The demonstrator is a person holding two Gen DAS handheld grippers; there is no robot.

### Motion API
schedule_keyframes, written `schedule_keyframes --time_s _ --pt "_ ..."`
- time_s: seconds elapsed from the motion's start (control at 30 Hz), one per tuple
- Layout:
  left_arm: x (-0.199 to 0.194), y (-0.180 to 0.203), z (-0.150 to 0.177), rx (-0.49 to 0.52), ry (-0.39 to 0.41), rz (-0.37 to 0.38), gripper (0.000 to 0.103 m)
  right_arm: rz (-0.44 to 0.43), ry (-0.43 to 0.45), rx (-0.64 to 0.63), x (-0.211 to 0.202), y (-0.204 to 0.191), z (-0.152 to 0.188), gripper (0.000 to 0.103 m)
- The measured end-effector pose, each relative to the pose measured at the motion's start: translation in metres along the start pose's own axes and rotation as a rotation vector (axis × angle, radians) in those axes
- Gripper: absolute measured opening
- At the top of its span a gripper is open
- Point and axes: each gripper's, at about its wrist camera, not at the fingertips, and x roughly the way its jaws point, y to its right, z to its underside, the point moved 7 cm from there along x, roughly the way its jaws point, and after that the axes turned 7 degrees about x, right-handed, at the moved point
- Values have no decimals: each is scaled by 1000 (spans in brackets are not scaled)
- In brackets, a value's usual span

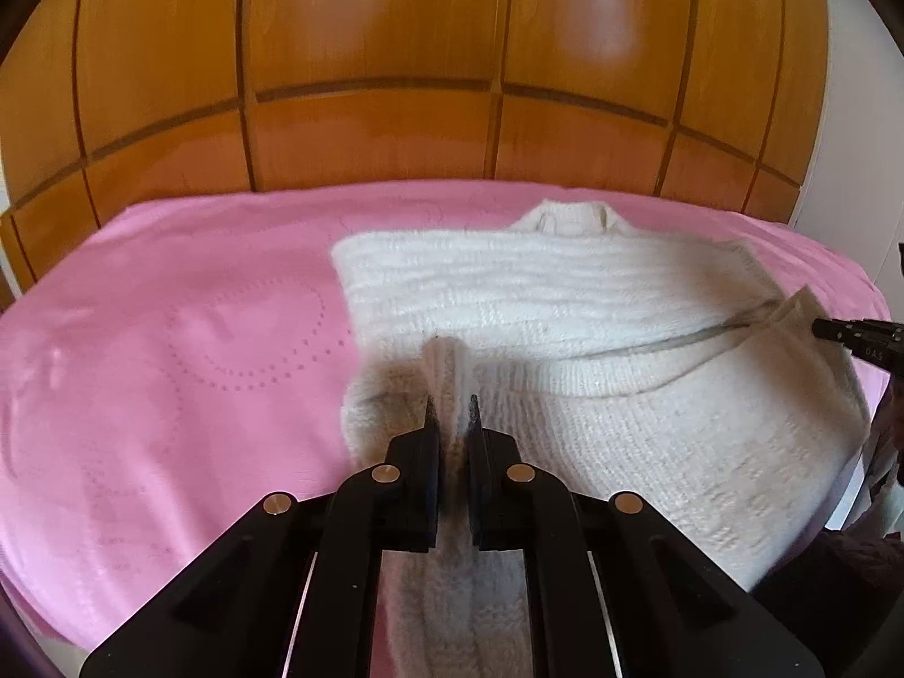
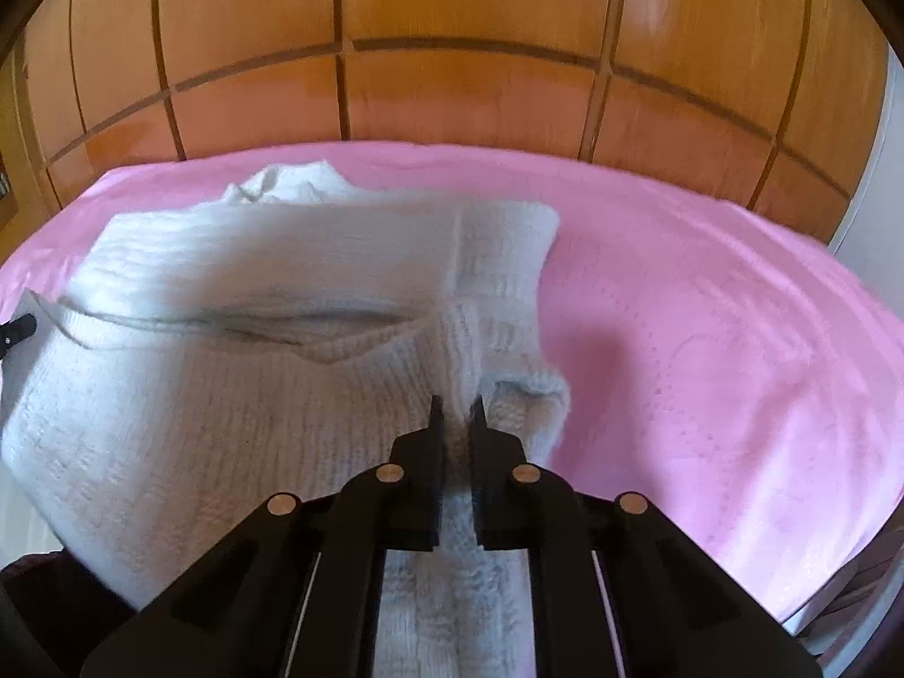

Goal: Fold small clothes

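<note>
A cream knit sweater [image 1: 565, 305] lies on the pink bedspread [image 1: 169, 339], collar toward the far side. Its near part is raised off the bed. My left gripper [image 1: 452, 412] is shut on a pinch of knit at the sweater's left near corner, and the fabric runs up between the fingers. My right gripper [image 2: 456, 409] is shut on the right near corner of the same sweater [image 2: 254, 395]. Each gripper's tip shows at the edge of the other's view: the right gripper [image 1: 836, 330] and the left gripper [image 2: 20, 327], both against the garment's edge.
Orange-brown wooden panels [image 1: 367, 113] rise right behind the bed's far edge. A white wall [image 1: 864, 141] stands at the right. Bare pink bedspread [image 2: 706, 339] stretches to the right of the sweater, and more lies to its left.
</note>
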Motion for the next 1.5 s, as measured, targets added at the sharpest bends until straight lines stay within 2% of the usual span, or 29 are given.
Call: schedule_keyframes --time_s 0.2,0.33,0.4,0.47,0.57,0.67,0.73,0.77,0.9,0.97,1.0,1.03,1.07,1.1,1.13,1.17,1.23,1.3,1.37,1.47,1.5 --pt "-31 -7 -16 -20 43 20 6 -72 88 57 -44 5 -37 6" --pt "-32 -15 -37 -5 70 3 5 -124 114 128 -40 8 -71 6" --pt "-23 -22 -52 -23 77 6 5 -116 119 146 -26 9 -88 6" --pt "-7 -30 -71 -48 87 5 5 -113 107 183 -8 11 -102 6" --pt "28 -44 -99 -96 83 2 5 -60 101 228 30 19 -128 6" --pt "66 -57 -121 -129 58 -26 5 -14 86 270 60 30 -145 6" --pt "97 -64 -129 -152 19 -43 5 22 46 290 91 35 -150 5" --pt "110 -66 -130 -153 -1 -61 5 64 30 276 105 36 -149 5" --pt "160 -69 -117 -170 -123 -100 5 126 -64 264 149 37 -129 5" --pt "170 -68 -110 -175 -161 -91 6 120 -88 264 156 38 -123 6" --pt "167 -68 -110 -181 -156 -100 7 122 -76 263 152 39 -123 9" --pt "158 -69 -113 -186 -128 -113 15 123 -62 262 148 39 -125 20" --pt "150 -69 -116 -188 -105 -119 29 131 -46 260 143 40 -128 30" --pt "136 -70 -120 -194 -74 -138 36 150 -11 255 132 41 -132 48" --pt "126 -70 -123 -198 -47 -142 44 158 21 248 123 40 -136 49" --pt "113 -67 -126 -202 -9 -126 45 149 46 238 114 36 -139 49" --pt "96 -52 -134 -176 41 -36 45 87 73 223 95 17 -143 49" --pt "90 -30 -134 -119 42 37 45 -17 50 171 85 -15 -137 49" --pt "99 -3 -125 -69 -16 121 45 -102 -7 120 87 -46 -125 49" --pt "125 25 -107 -13 -110 152 44 -160 -101 61 102 -82 -103 48" --pt "132 29 -103 -14 -133 163 40 -153 -128 25 112 -92 -95 41"
